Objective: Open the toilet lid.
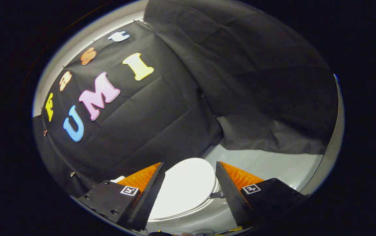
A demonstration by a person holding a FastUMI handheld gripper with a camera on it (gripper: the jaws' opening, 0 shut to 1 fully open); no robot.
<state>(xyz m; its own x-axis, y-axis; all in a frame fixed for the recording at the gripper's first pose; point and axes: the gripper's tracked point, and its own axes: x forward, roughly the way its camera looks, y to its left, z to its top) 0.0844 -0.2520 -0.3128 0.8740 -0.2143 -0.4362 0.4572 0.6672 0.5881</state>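
Toilet lid (184, 186) is lying flat and closed on the white toilet, showing through the gap between the two fingers and well below them. The tongs (190, 170) are hanging spread wide apart, gripping nothing and touching nothing. So this looks like the approach step, with the lifting not yet begun. Black cloth (174, 108) is draping the booth wall beyond the fingers, and pale grey floor (273, 164) is spreading out past the right finger. Next, I'd say, the tongs are going to need to drop down toward the lid's front rim, get one finger under the edge or pinch the lip, then swing it up and back toward the cloth.
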